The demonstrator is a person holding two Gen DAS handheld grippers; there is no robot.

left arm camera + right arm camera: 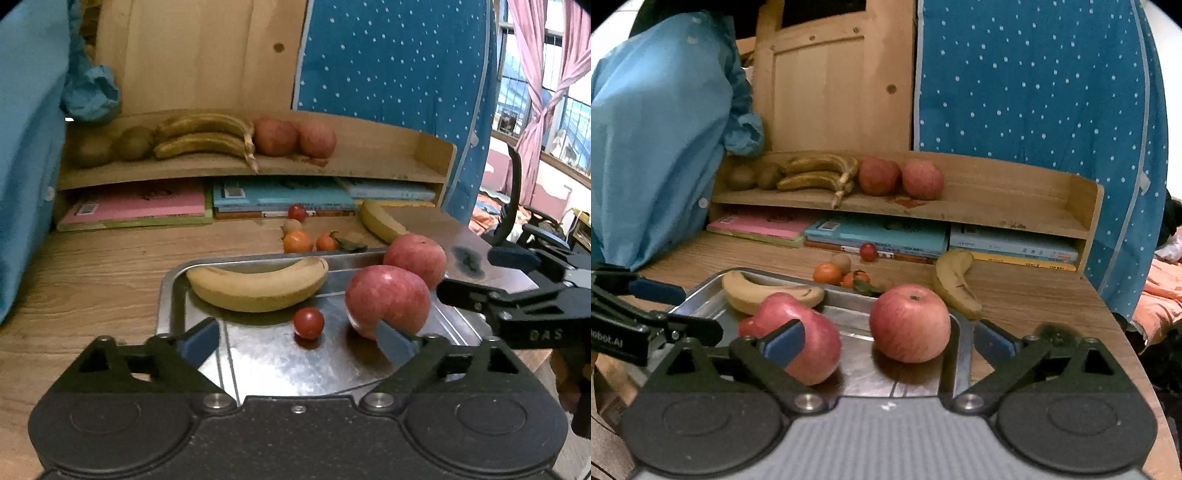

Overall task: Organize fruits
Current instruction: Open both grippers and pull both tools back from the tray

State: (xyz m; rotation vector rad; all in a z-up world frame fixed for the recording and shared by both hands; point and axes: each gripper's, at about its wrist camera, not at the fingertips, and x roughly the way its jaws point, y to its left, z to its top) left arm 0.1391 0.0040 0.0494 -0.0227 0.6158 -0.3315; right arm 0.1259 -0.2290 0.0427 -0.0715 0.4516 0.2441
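Fruits gather on the shallow steel tray (173,291) for sorting: yellow banana (258,286), two red apples, cherry tomato (308,323). Left gripper (301,341) and right gripper (890,341) gape wide, empty.

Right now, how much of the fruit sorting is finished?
Done: the metal tray holds a banana, two apples and a cherry tomato. In hand: nothing; both grippers are open. Left: on the table, another banana, two oranges, a kiwi and a tomato.
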